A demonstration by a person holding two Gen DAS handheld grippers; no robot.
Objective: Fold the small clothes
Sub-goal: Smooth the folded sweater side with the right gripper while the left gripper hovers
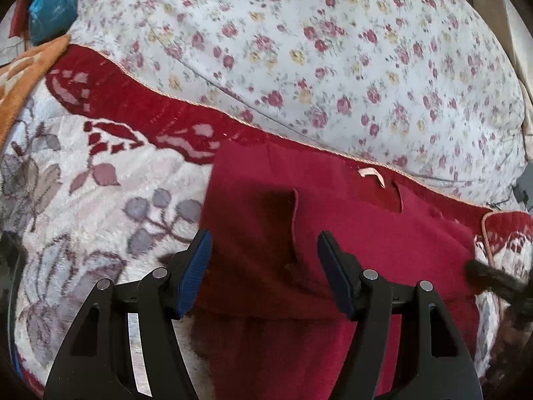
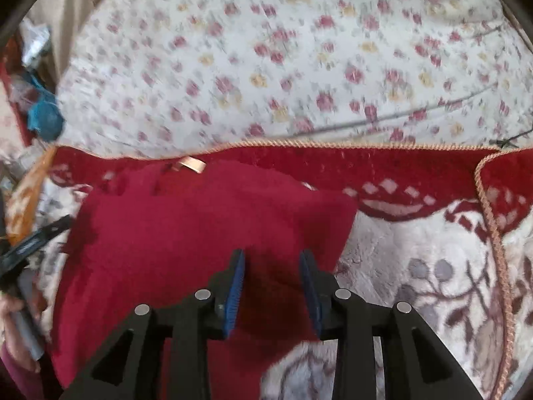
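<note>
From the left wrist view, the left gripper (image 1: 265, 243) hangs with its blue-padded fingers spread wide over a dark red fleece garment (image 1: 333, 233), gripping nothing. The garment lies flat on a plush cream blanket with a red floral border (image 1: 83, 173), its pale neck label (image 1: 371, 174) toward the far edge. Beyond is a white rose-print quilt (image 1: 299, 50).

From the right wrist view, the right gripper (image 2: 271, 266) is also parted, its fingers straddling the garment's (image 2: 200, 226) near right edge. The left gripper (image 2: 30, 243) shows at far left.
</note>
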